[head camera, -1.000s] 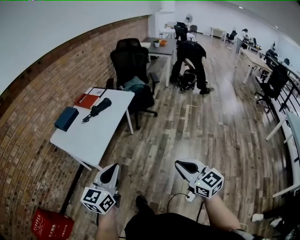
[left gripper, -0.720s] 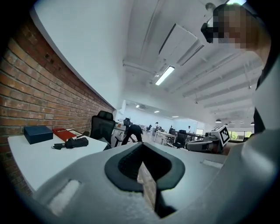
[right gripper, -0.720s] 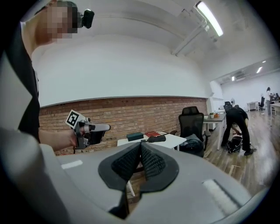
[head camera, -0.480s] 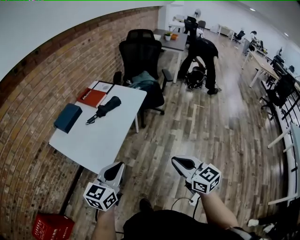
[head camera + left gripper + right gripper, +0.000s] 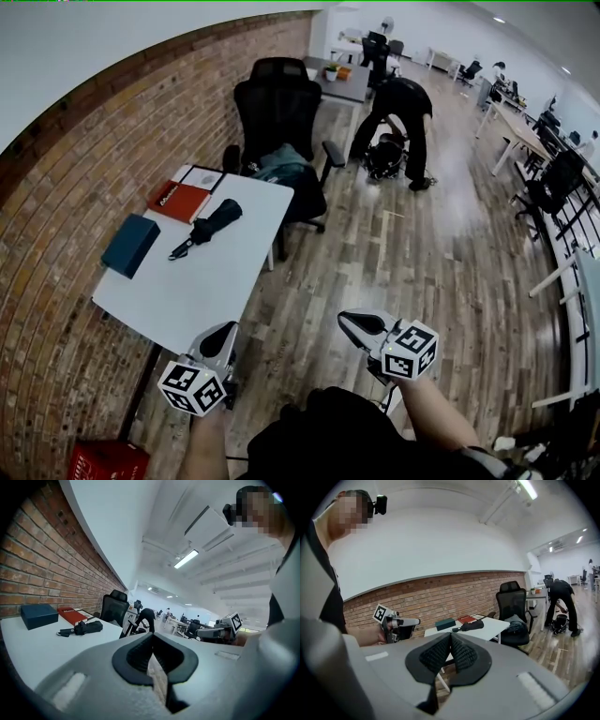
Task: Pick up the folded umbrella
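A black folded umbrella (image 5: 208,225) lies on the white table (image 5: 187,281) near the brick wall, its strap end pointing toward me. It also shows small in the left gripper view (image 5: 83,628) and in the right gripper view (image 5: 471,626). My left gripper (image 5: 225,335) hovers just off the table's near corner, jaws shut and empty (image 5: 152,660). My right gripper (image 5: 354,325) hangs over the wooden floor to the right, jaws shut with nothing between them (image 5: 450,651). Both are well short of the umbrella.
On the table a dark blue box (image 5: 130,245) and a red book (image 5: 179,199) lie beside the umbrella. A black office chair (image 5: 281,122) with a bag on it stands behind the table. A person (image 5: 398,117) bends over farther back. A red crate (image 5: 103,461) sits on the floor.
Both grippers and my view have moved closer to the white table; the left gripper now sits by its near corner. The umbrella has not moved.
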{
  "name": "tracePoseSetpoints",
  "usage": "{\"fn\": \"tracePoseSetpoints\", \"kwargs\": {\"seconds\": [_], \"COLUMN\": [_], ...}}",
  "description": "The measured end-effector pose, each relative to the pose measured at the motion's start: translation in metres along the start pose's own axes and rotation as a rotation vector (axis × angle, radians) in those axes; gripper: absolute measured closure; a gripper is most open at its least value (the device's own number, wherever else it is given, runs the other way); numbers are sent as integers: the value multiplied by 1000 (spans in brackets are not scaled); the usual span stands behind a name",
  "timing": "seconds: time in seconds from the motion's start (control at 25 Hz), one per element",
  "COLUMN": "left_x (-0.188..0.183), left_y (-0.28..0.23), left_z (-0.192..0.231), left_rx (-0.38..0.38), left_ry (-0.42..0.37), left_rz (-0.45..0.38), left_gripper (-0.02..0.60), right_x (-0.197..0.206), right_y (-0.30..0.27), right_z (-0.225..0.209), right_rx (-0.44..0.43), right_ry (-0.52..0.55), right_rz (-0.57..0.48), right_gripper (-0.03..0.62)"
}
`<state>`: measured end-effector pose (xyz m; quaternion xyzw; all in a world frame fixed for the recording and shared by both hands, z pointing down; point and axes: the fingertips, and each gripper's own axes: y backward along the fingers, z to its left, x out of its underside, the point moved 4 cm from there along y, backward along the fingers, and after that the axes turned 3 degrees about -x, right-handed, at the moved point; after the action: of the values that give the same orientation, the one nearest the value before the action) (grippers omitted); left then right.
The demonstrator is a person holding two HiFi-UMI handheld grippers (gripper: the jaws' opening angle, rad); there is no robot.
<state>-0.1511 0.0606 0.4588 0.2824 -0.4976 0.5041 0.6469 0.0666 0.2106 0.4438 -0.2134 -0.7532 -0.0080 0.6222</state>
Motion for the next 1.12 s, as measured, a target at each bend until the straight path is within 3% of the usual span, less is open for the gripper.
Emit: {"fn": "tracePoseSetpoints", "kwargs": {"seconds": [0.48,0.92,1.12], "left_x": [-33,-87,-102], "left_y": [-98,-231,-266], "left_z": [54,101,112], "left_rx": [-43,-173,-228], "left_ry": [-42,-45,-41], "left_rz": [25,21,7], "left_gripper": [575,575,575], "right_x": [-24,-85,-92], "right_y": [-71,-149,-177], "right_z": [-99,-243,-283], "right_rx": [-52,-190,-243], "right_ry": [-29,-7,-9], "right_rz": [-13,-14,-8], "right_gripper": [592,592,592]}}
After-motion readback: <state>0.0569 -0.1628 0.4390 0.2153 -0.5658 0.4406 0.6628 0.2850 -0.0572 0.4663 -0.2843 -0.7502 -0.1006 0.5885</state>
